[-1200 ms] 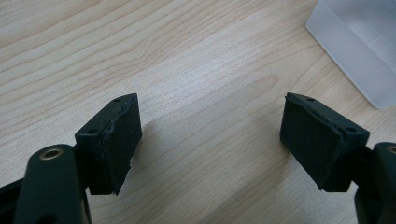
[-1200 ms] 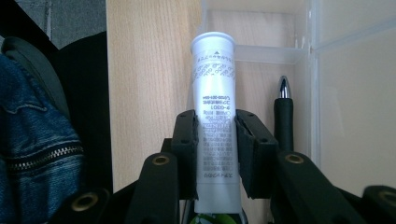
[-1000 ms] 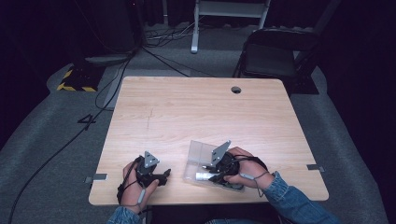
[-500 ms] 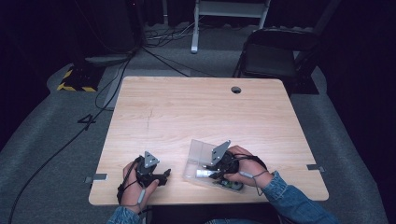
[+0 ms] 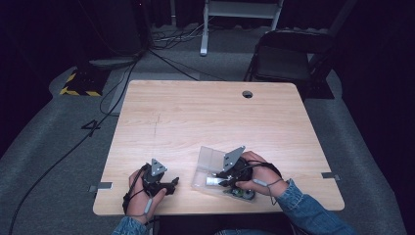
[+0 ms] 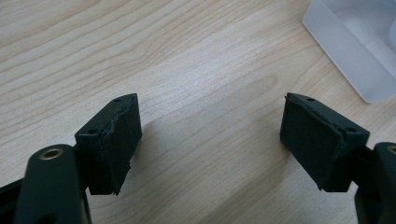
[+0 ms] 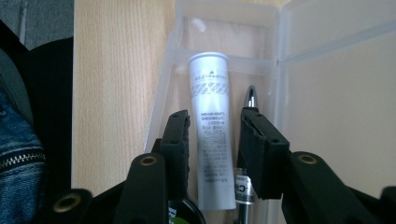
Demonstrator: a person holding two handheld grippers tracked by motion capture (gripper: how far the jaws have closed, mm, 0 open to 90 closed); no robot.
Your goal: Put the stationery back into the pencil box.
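Plastic box (image 5: 208,164), clear, lid swung open, sits near the front edge of the wooden table (image 5: 205,112), right of centre. Right gripper (image 7: 214,154) reaches down into it, jaws either side of a white tube (image 7: 212,116) with grey print; narrow gaps show on both sides, so not clamped, jaws parted around the tube without contact as far as can be seen. Beside the tube, a silver pen (image 7: 251,100) lies lengthwise in the same box, partly hidden behind one jaw. Green-labelled object at the box's near end, too little visible to identify. In the high view the right hand (image 5: 262,176) holds its gripper tilted over the box.

Left gripper (image 6: 210,140) rests low over bare tabletop, jaws spread wide, nothing between them; box corner (image 6: 355,51) lies beyond its far jaw, apart. Left hand (image 5: 144,193) at the front edge, well left of the box.

Farther off: round cable hole (image 5: 247,94) near the table's back edge; folding chair (image 5: 284,56) behind; cables (image 5: 112,93) on grey floor.
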